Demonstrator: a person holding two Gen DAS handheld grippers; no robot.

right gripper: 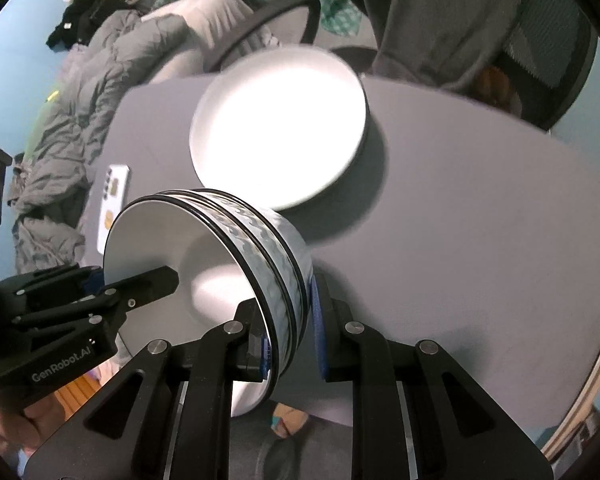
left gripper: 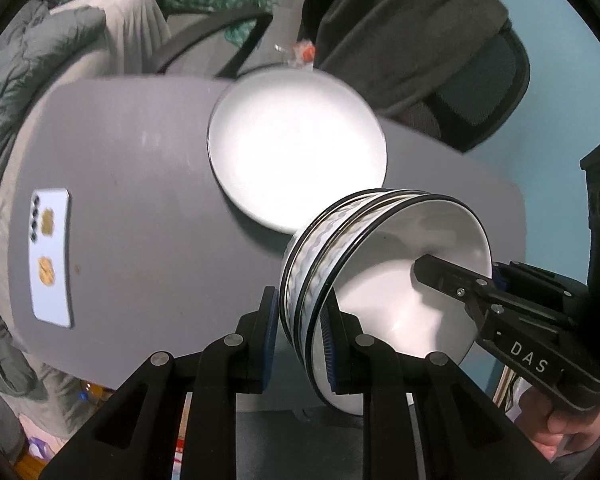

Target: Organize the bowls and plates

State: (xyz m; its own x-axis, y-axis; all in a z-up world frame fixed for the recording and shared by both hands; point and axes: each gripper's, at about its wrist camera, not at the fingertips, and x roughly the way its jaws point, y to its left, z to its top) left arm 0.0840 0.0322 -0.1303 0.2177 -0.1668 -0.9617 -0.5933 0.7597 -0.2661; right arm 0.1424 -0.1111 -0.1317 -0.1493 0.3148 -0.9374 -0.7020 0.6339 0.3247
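A: Where are the bowls?

B: A nested stack of bowls (left gripper: 380, 280), white inside with a wavy band and black rims, hangs above the grey counter (left gripper: 140, 160). Each claw grips a side of the rim: the left claw (left gripper: 300, 332) is clamped on one wall, the right claw (right gripper: 288, 320) on the opposite.

A: And the plate?

B: A white plate (right gripper: 278, 128) lies flat on the counter just beyond. A phone (left gripper: 51, 256) sits well apart.

Grey table (left gripper: 148, 168), carrying a white plate (left gripper: 296, 148) toward its far edge and a white phone (left gripper: 52, 256) lying face down at its left end.
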